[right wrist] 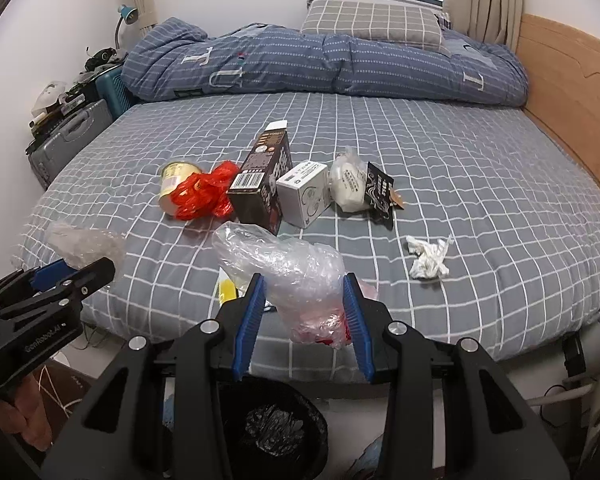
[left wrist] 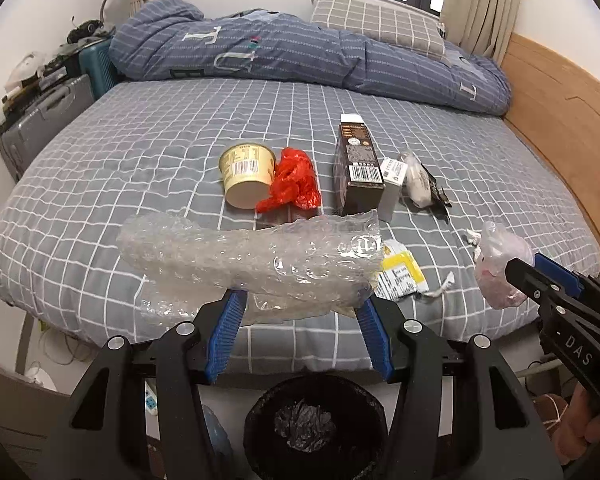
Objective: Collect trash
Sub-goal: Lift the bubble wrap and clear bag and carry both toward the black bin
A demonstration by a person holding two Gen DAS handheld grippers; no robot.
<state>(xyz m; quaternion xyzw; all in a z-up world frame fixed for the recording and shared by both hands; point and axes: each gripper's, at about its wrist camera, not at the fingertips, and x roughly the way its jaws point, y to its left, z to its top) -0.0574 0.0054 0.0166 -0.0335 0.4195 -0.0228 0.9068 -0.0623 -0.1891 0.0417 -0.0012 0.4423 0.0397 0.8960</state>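
- The left gripper [left wrist: 300, 304] pinches a long sheet of clear bubble wrap [left wrist: 248, 256] between its blue pads, the sheet stretching out to both sides above the near edge of the bed [left wrist: 140, 140].
- The right gripper [right wrist: 305, 300] is clamped on a crumpled clear plastic bag [right wrist: 296, 276] with something pink inside; it shows from the left wrist view at the right side, bag in its tips.
- Below both grippers, on the floor just near the bed, stands a black bin [left wrist: 316, 428] with a crumpled dark liner at the bottom.
- Just beyond the bubble wrap, on the checked sheet, lies a yellow-and-white wrapper [left wrist: 400, 276].
- To the right of the right gripper lies a wad of white tissue [right wrist: 428, 260], alone on the sheet.
- Farther out, in a row from left to right: a tipped yellow paper cup [left wrist: 246, 176], touching a red plastic bag [left wrist: 294, 182]; a dark brown carton [left wrist: 358, 168]; a small white box [right wrist: 306, 192]; a white pouch with a black packet [right wrist: 380, 192] against it.
- At the far side lie a rolled blue quilt [left wrist: 300, 56] and a checked pillow [left wrist: 376, 24].
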